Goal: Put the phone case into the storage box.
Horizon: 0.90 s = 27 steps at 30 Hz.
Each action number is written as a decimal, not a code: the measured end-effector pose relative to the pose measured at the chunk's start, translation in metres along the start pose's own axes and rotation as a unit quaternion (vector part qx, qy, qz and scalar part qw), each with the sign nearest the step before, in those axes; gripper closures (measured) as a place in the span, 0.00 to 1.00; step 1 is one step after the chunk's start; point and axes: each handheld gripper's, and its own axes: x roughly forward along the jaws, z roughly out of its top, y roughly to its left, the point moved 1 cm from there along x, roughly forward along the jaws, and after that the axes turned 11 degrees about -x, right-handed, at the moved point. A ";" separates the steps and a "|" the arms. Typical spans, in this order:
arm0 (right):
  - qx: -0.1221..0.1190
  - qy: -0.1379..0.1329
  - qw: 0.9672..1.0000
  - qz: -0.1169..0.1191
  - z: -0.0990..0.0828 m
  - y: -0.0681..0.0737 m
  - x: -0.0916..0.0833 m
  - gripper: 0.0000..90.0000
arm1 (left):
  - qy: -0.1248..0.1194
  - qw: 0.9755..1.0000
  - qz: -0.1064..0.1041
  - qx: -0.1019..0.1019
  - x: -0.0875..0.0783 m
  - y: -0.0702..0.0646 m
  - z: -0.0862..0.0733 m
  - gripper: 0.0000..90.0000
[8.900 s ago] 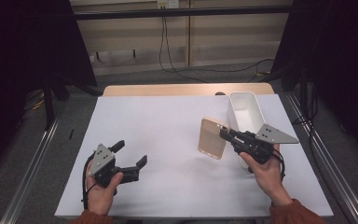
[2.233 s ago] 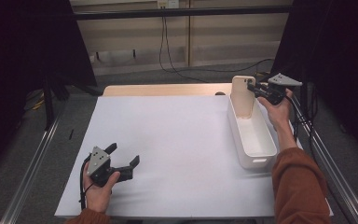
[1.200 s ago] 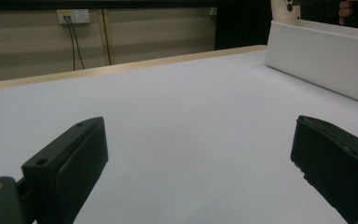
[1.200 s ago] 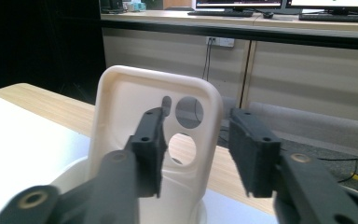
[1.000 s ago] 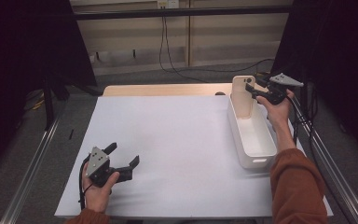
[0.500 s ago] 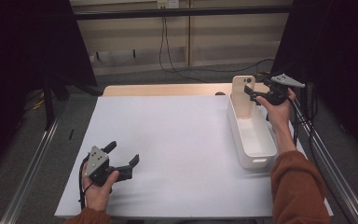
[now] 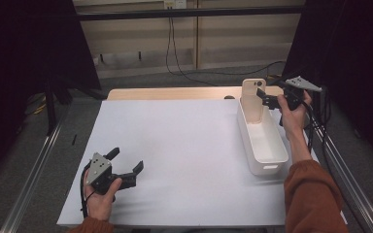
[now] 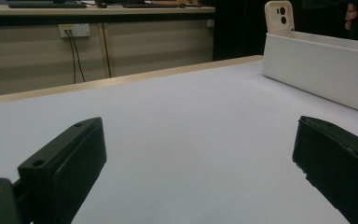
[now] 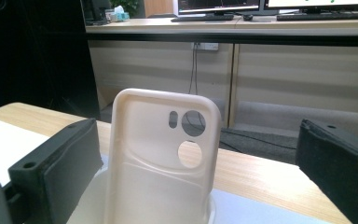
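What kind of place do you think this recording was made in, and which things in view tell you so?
Probably a lab or office workroom set up for recording: a white-covered table framed by black curtains, desks with monitors and keyboards behind, and wall sockets with trailing cables.

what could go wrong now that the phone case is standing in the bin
1. The phone case stands nearly upright against the far end of the white bin; with nothing gripping it, it may slide or tip over.
2. The right tool has just been opening and its jaws sit on either side of the case without pressing it; pulling back crookedly could catch an edge and drag it out.
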 end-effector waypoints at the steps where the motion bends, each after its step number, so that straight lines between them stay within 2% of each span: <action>1: -0.004 0.000 1.000 -0.004 0.000 0.000 -0.001 0.01 | 0.000 1.000 0.002 0.002 -0.001 0.001 0.000 0.03; 6: -0.006 -0.007 1.000 -0.004 -0.001 0.003 -0.007 0.01 | -0.002 1.000 0.004 -0.005 -0.002 0.002 -0.001 0.03; 10: 0.002 -0.014 1.000 -0.009 0.000 0.003 -0.014 0.00 | -0.004 1.000 0.005 -0.001 -0.004 0.004 0.000 0.03; 16: -0.008 -0.019 1.000 -0.004 0.002 0.007 -0.025 0.01 | -0.001 1.000 0.008 -0.004 -0.004 0.004 0.000 0.04; 21: 0.003 -0.027 1.000 -0.006 0.001 0.009 -0.034 0.00 | -0.002 1.000 0.008 -0.009 -0.006 0.004 0.000 0.03; 27: 0.005 -0.029 1.000 -0.008 -0.005 0.013 -0.045 0.00 | -0.002 1.000 0.009 -0.011 -0.009 0.002 0.000 0.03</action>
